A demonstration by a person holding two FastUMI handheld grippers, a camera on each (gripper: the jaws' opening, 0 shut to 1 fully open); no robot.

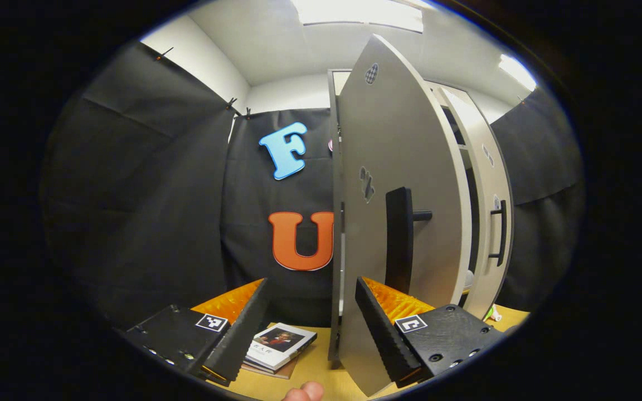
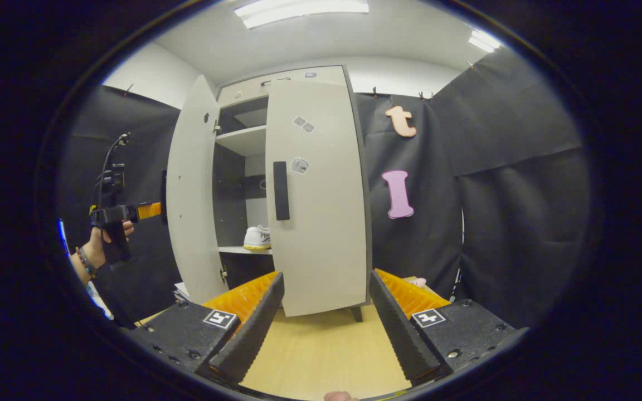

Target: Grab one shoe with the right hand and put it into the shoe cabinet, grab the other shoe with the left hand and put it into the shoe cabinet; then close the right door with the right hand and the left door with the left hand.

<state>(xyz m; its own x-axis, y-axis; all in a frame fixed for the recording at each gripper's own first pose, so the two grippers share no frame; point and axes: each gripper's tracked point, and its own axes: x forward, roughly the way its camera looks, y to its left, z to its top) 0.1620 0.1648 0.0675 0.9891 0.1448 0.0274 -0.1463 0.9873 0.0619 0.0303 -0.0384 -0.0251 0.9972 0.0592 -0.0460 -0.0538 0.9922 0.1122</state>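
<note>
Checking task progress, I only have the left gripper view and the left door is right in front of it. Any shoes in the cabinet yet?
Observer: A white shoe sits on the shelf behind the open left door. I can't make out a second one.
Operator: Right door done?
Observer: The right door looks shut or nearly so, and the right gripper is back from it, fingers open and empty.
</note>
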